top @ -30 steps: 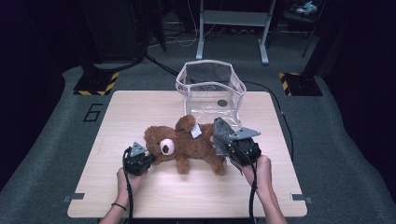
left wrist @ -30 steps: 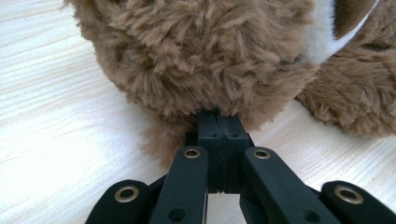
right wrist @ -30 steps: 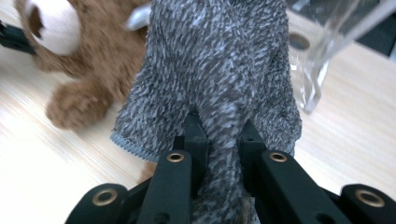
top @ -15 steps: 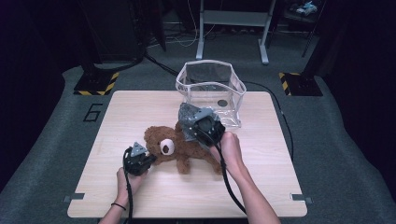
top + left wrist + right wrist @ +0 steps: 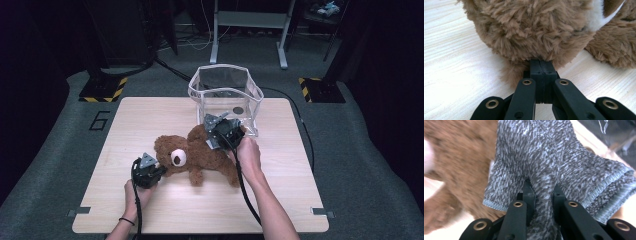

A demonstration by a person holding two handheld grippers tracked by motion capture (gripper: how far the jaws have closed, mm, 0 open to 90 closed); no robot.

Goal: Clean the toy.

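We pinch the bear's (image 5: 200, 155) fur mid-counter (image 5: 150, 120) with our left gripper (image 5: 159, 171); our right gripper (image 5: 216, 134) clamps a grey sock (image 5: 554, 165) over it, just beside the bin (image 5: 225, 92); bare counter left.

A fixed high camera is looking forward and down over the whole table (image 5: 150, 120). Two gripper cameras are peering along their jaws at very close range, both sharing the teddy bear (image 5: 200, 155) with it, lying toward six o'clock of table centre.
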